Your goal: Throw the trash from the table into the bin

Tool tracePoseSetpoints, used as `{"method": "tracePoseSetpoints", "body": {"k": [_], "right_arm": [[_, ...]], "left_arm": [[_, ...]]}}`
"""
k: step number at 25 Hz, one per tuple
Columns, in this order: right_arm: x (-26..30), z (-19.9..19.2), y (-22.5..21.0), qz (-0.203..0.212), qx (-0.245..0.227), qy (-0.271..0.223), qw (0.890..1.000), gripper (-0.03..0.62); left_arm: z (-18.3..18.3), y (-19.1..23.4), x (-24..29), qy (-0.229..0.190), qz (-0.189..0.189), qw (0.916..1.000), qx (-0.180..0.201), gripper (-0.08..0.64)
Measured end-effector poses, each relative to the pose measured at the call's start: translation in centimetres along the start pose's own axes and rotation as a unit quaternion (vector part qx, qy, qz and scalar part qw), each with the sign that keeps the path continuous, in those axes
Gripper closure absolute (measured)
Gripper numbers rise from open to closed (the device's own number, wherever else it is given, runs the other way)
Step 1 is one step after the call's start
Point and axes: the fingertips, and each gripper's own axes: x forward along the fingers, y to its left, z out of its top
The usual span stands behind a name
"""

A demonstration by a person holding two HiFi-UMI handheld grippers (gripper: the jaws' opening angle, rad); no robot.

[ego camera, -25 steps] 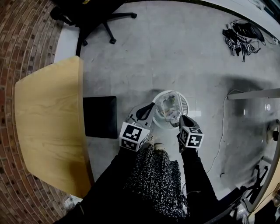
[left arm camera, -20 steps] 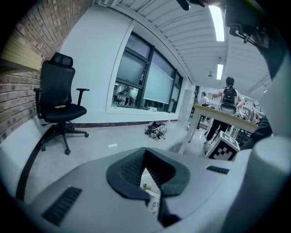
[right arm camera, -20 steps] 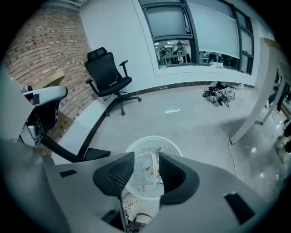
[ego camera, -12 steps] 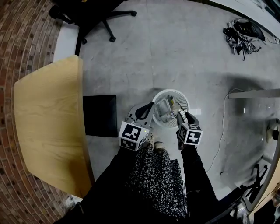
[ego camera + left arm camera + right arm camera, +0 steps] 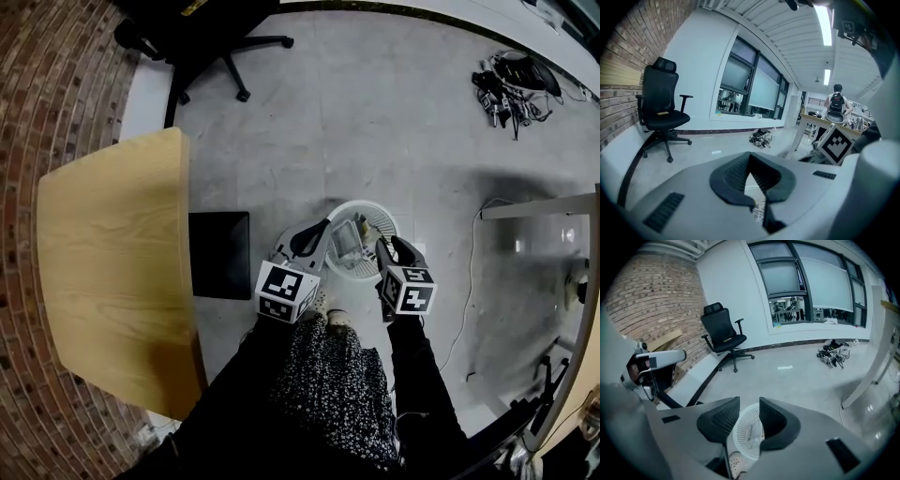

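now, table [image 5: 112, 272]: at far left.
left gripper [image 5: 326, 225]: jaws together, empty, beside the rim.
trash [image 5: 344, 237]: clear plastic inside bin [image 5: 375, 208]; likely light, crushable, slick, so pinch an edge.
right gripper [image 5: 381, 247]: jaws just opened, nothing between.

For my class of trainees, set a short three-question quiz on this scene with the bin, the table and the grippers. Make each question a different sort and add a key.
1. True or false: the white bin stands on the wooden table.
2. The jaws of the right gripper are: A, shut on a cup; B, apart with nothing between them; C, out of view.
3. In a few words, what lies inside the bin?

Key:
1. False. It stands on the floor.
2. B. They have just been opening.
3. Clear plastic trash.
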Motion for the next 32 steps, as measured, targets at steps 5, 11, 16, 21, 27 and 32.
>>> {"method": "tracePoseSetpoints", "body": {"k": [5, 11, 16, 21, 27, 32], "right_arm": [[-2.3, 3.1, 1.3, -0.003, -0.032, -0.031, 0.999, 0.551], [-5.6, 6.3, 4.2, 0.014, -0.072, -0.037, 0.997, 0.580], [-8.5, 9.4, 6.1, 0.021, -0.086, -0.051, 0.995, 0.580], [-11.4, 13.4, 7.4, 0.019, -0.082, -0.090, 0.992, 0.580], [-15.6, 19.8, 9.9, 0.020, -0.099, -0.161, 0.982, 0.580], [-19.7, 24.3, 11.5, 0.024, -0.109, -0.214, 0.970, 0.581]], "left_arm": [[1.9, 0.2, -1.3, -0.010, 0.016, 0.9998, -0.006, 0.554], [5.1, -0.4, -3.7, -0.022, 0.024, 0.9994, -0.011, 0.554], [8.1, -1.0, -6.1, -0.029, 0.030, 0.9991, -0.006, 0.554], [10.9, -1.2, -8.4, -0.038, 0.039, 0.9985, 0.001, 0.554], [16.1, -0.8, -11.0, -0.078, 0.061, 0.9951, 0.005, 0.554], [20.6, -1.2, -12.8, -0.111, 0.070, 0.9910, 0.023, 0.554]]}}
